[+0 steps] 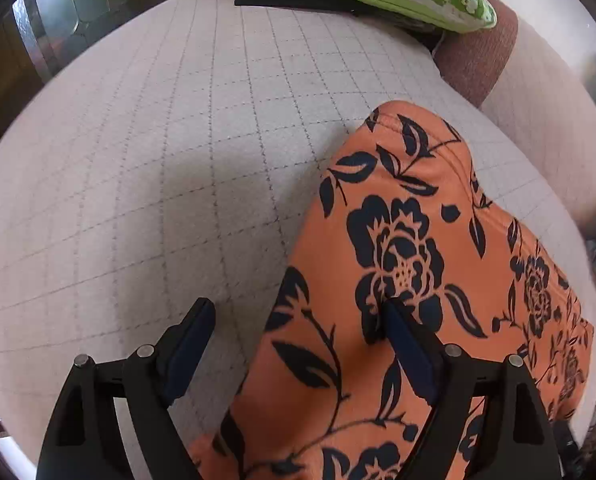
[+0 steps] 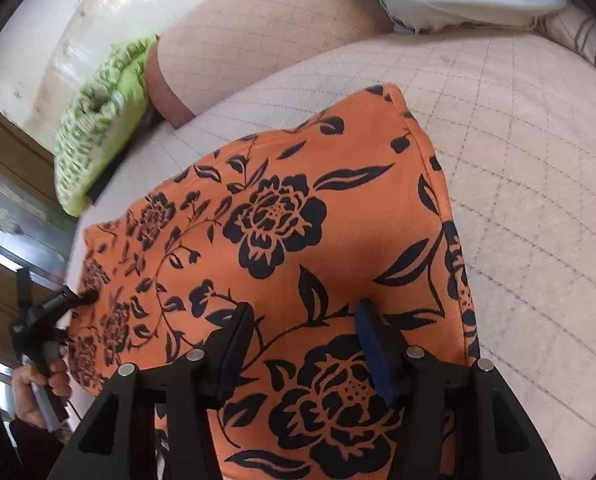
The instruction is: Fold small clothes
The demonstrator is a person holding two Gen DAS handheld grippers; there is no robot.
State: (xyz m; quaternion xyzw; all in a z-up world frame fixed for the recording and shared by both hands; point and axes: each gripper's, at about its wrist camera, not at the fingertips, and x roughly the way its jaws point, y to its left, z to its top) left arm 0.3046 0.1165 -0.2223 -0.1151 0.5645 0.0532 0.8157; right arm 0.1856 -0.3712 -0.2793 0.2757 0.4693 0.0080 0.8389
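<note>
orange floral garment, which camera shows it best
The right wrist view: the orange floral garment fills the frame, with its far edge and both side edges on the quilted bedspread. The left wrist view catches only its left part, running out of frame at the bottom.
</note>
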